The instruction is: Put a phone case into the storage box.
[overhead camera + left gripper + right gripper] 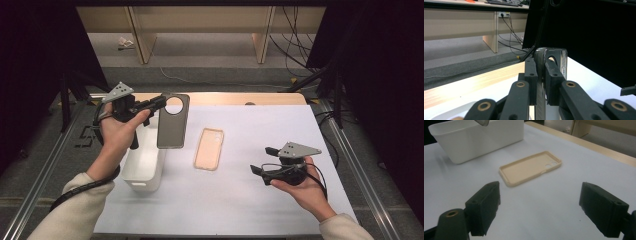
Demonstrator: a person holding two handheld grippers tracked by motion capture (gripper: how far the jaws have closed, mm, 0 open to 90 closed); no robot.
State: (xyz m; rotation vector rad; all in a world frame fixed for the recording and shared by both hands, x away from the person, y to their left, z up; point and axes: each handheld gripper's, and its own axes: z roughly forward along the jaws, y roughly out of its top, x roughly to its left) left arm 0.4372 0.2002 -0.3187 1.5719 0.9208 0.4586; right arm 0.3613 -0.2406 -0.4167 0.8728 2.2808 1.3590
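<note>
Dark grey phone case (173, 121), beige phone case (209, 149), white bin (145, 162)

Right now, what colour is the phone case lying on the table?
Beige phone case, best in the right gripper view.

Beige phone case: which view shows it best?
Right gripper view: the beige phone case lies close, open side up, rim and camera holes clear. The high view shows it whole but small, flat on the white mat.
</note>
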